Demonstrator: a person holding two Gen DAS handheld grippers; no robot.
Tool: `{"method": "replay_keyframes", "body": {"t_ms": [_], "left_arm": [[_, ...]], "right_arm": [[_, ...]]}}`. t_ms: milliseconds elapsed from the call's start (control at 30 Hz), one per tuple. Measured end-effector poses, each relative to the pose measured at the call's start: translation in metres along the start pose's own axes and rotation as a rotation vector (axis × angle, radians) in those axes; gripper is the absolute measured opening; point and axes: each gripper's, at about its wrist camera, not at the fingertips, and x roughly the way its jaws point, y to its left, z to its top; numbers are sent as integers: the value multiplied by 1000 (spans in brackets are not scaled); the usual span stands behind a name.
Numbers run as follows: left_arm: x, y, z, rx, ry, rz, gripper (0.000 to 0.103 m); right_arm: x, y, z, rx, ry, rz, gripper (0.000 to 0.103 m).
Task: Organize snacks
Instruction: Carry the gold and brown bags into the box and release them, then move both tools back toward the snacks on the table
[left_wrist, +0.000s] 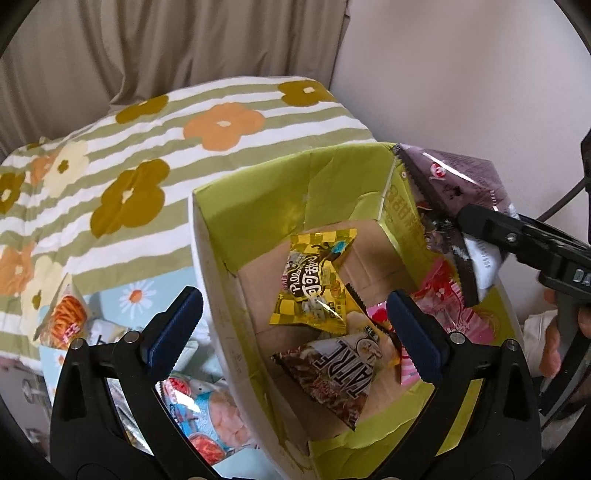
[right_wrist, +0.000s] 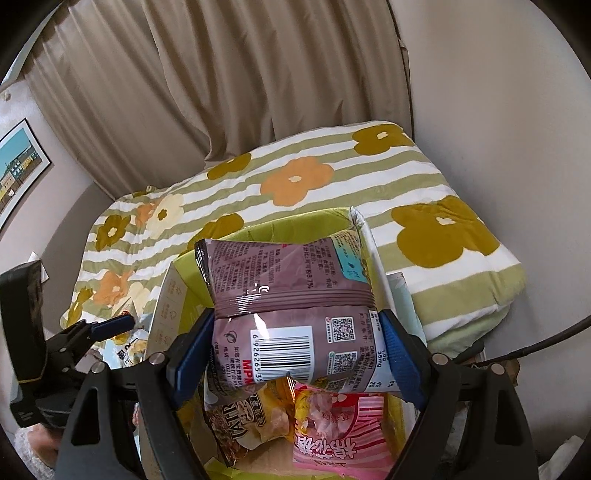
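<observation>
Above the green-lined cardboard box (right_wrist: 258, 236), right gripper (right_wrist: 295, 343) clamps the mauve foil snack packet (right_wrist: 288, 295); lower fully inside before releasing. Left gripper (left_wrist: 291, 325) stands released, empty.

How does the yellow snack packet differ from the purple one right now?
The yellow packet lies loose on the floor of the box; the purple packet hangs above the box, clamped in the right tool. The yellow one shows its printed front, the purple one its barcode back. Both are sealed foil snack bags.
</observation>
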Motion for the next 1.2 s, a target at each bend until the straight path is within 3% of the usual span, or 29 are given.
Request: {"method": "replay_keyframes", "body": {"t_ms": [133, 500, 800, 1200], "left_arm": [[-8, 1, -2, -4, -10, 18, 99], [-37, -5, -20, -33, -43, 52, 99], [-86, -13, -32, -71, -125, 98, 99], [-170, 18, -93, -201, -220, 303, 99]], "right_arm": [[11, 2, -2, 0, 2, -6, 95], [-11, 7, -10, -60, -28, 38, 95], [-45, 28, -12, -164, -54, 106, 95], [-64, 106, -25, -358, -84, 318, 95]]}}
